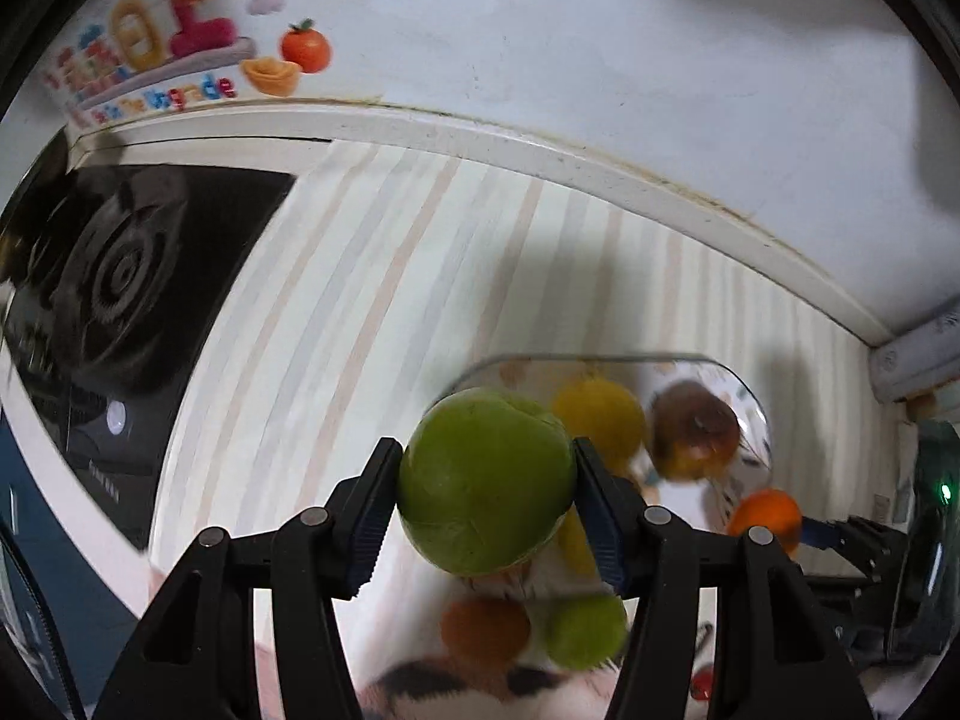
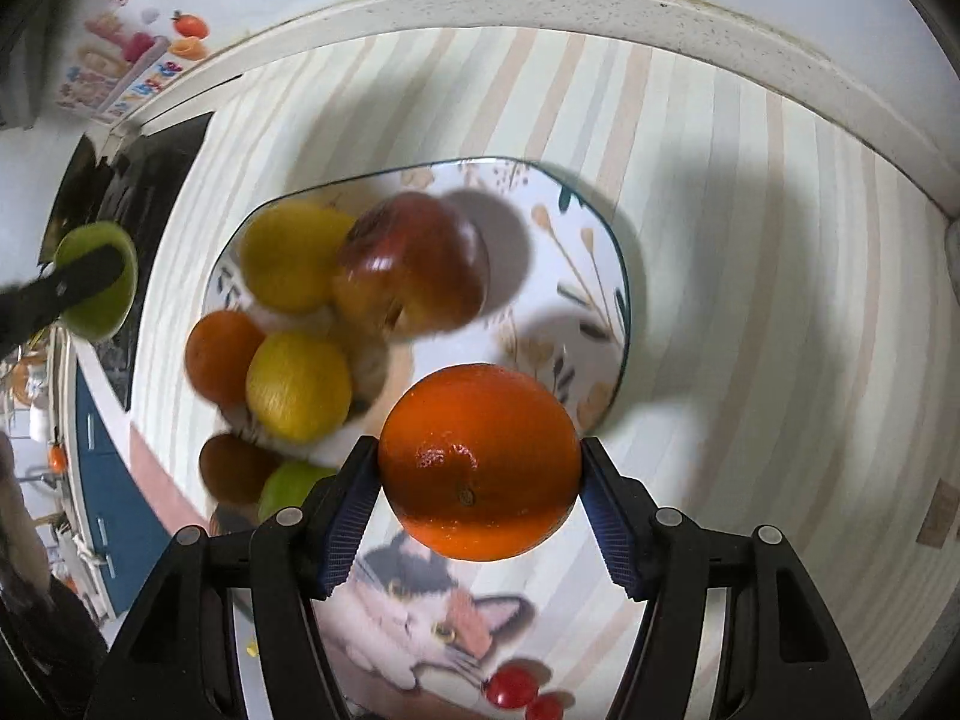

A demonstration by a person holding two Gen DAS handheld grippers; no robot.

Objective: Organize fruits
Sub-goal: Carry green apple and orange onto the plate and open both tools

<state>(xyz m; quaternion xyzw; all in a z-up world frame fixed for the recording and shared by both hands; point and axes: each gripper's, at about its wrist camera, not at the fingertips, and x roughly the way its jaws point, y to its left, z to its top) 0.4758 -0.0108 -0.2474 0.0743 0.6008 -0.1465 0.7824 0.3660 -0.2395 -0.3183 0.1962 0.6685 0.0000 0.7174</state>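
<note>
My left gripper [image 1: 486,492] is shut on a green apple [image 1: 486,480] and holds it above the counter; it also shows at the far left of the right wrist view [image 2: 96,282]. My right gripper [image 2: 480,474] is shut on an orange [image 2: 480,468], held above the near edge of a patterned plate [image 2: 588,276]. On the plate lie a red apple [image 2: 414,264] and a lemon [image 2: 288,258]. Another lemon [image 2: 297,387], an orange [image 2: 219,357], a brown fruit [image 2: 231,468] and a green fruit [image 2: 288,489] sit at the plate's left.
A striped cloth [image 2: 750,240] covers the counter, with a cat picture [image 2: 432,618] and red cherries [image 2: 510,687] near me. A black gas stove [image 1: 120,282] lies to the left. A white raised ledge [image 2: 600,6] and wall run along the back.
</note>
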